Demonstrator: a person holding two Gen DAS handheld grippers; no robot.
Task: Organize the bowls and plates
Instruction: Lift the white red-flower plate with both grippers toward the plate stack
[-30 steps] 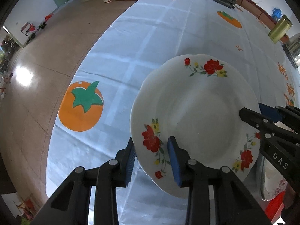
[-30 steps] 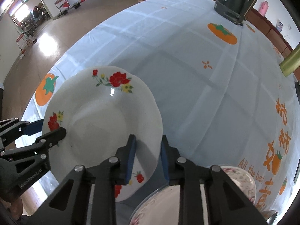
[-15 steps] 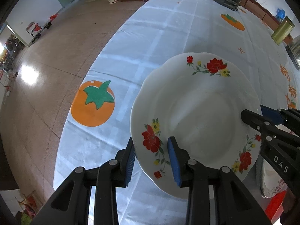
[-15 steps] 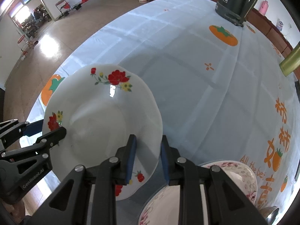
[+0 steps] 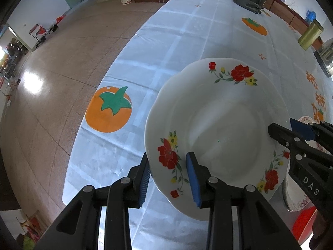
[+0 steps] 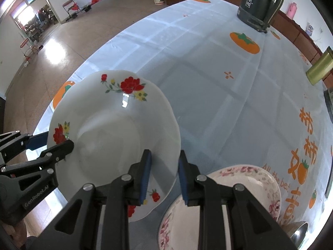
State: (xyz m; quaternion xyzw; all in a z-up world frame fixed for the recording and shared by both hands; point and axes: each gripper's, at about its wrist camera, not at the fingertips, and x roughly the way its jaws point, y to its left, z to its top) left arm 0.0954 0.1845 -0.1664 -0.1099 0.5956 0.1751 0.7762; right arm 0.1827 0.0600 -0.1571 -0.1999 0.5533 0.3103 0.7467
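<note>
1. Between the blue pads of the left gripper [image 5: 168,177] sits the near rim of the white flowered plate [image 5: 220,125]; the jaws stand partly open around the rim, one pad under it and one on its upper face, and it is hard to tell how firmly they press.
2. The right gripper [image 6: 163,177] holds the opposite rim of the same plate [image 6: 112,137], with its jaws narrow and clamped across the edge.
3. Compared with a second ago, both grips look unchanged, while the orange fruit print [image 5: 108,110] on the tabletop [image 5: 187,41] shows further in from the left of the left wrist view, and the pink-patterned bowl [image 6: 245,189] shows much more fully in the right wrist view.
4. The plate spans the gap between the two grippers, lifted above the tabletop and tilted.
5. The pink-patterned bowl lies just beside and below the right gripper's outer finger.
</note>
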